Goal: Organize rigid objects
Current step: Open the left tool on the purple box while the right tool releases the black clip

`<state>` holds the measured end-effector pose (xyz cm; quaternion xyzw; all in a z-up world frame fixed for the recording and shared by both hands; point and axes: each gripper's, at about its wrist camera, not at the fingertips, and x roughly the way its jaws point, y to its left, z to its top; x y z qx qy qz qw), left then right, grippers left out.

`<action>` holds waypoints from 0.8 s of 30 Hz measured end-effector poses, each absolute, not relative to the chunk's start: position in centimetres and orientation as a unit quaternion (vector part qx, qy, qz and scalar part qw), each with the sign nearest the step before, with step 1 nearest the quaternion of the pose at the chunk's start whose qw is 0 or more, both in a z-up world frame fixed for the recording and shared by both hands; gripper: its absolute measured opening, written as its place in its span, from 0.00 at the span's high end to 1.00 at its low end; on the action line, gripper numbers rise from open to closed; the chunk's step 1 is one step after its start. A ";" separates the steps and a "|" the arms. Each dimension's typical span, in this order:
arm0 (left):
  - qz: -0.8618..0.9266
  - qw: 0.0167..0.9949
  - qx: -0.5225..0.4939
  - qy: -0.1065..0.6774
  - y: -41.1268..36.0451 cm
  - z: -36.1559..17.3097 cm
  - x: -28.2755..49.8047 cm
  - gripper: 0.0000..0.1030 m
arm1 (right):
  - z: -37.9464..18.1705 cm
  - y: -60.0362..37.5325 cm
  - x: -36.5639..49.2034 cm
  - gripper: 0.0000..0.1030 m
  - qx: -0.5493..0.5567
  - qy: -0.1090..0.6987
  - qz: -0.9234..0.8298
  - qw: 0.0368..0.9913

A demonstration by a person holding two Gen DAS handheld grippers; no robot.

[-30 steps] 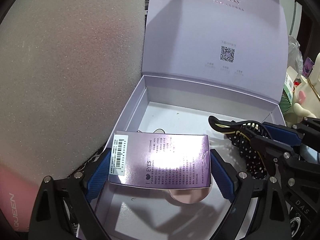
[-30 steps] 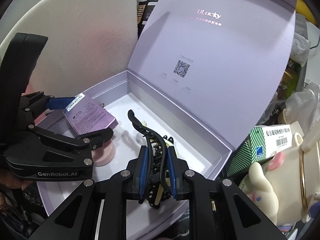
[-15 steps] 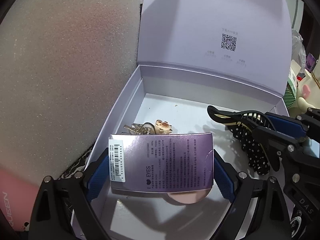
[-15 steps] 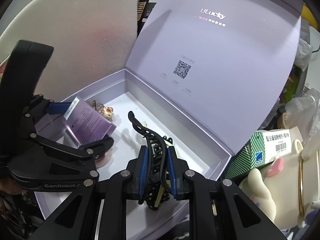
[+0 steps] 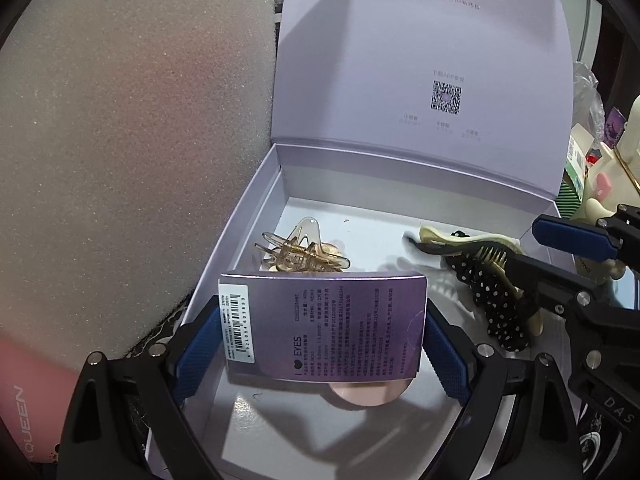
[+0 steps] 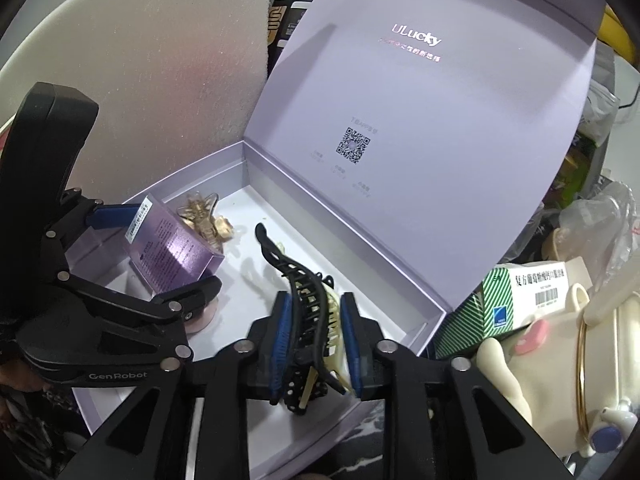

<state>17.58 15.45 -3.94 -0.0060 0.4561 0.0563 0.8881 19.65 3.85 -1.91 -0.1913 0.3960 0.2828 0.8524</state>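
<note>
An open lavender gift box (image 5: 240,216) (image 6: 424,320) stands with its lid (image 5: 420,60) upright. My left gripper (image 5: 322,340) (image 6: 160,252) is shut on a small purple "EYES" carton (image 5: 320,324) (image 6: 172,248), held just above the box floor at its near left. My right gripper (image 6: 314,332) hangs over the near right of the box, its jaws opening. A black polka-dot and cream claw clip (image 6: 308,300) (image 5: 488,292) leans loose between them, and the far pad (image 5: 572,236) stands apart from it. An amber claw clip (image 5: 304,252) (image 6: 200,216) lies inside the box. A pink disc (image 5: 368,392) lies under the carton.
A tall grey foam sheet (image 5: 120,120) walls the left side. To the right of the box are a green-striped medicine carton (image 6: 500,304), a cream figurine (image 6: 560,360) with a gold ring, and a plastic bag (image 6: 600,216). Dark packages stand behind the lid.
The left gripper has drawn the purple carton back and up, uncovering the amber clip. The right jaws have widened, and the polka-dot clip has tilted and sunk between them.
</note>
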 end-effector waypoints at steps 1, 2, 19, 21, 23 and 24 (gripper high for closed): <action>0.054 0.890 -0.005 0.453 15.4 -3.7 17.5 0.09 | -1.8 3.8 19.6 0.67 -0.191 0.395 0.283 0.853; 0.053 0.892 -0.004 0.450 15.3 -3.5 17.2 0.09 | -1.6 3.7 19.5 0.65 -0.189 0.395 0.283 0.853; 0.052 0.887 0.001 0.459 14.8 -2.3 17.4 0.09 | 1.0 1.1 18.4 0.59 -0.183 0.377 0.262 0.869; 0.054 0.888 0.003 0.457 14.7 -2.4 17.7 0.08 | 1.4 0.8 18.1 0.59 -0.182 0.375 0.260 0.871; 0.054 0.885 0.007 0.462 14.4 -2.2 17.5 0.05 | 1.7 0.6 17.9 0.59 -0.182 0.372 0.260 0.872; 0.055 0.884 0.010 0.464 14.3 -2.1 17.3 0.05 | 1.9 0.5 17.7 0.59 -0.182 0.370 0.260 0.873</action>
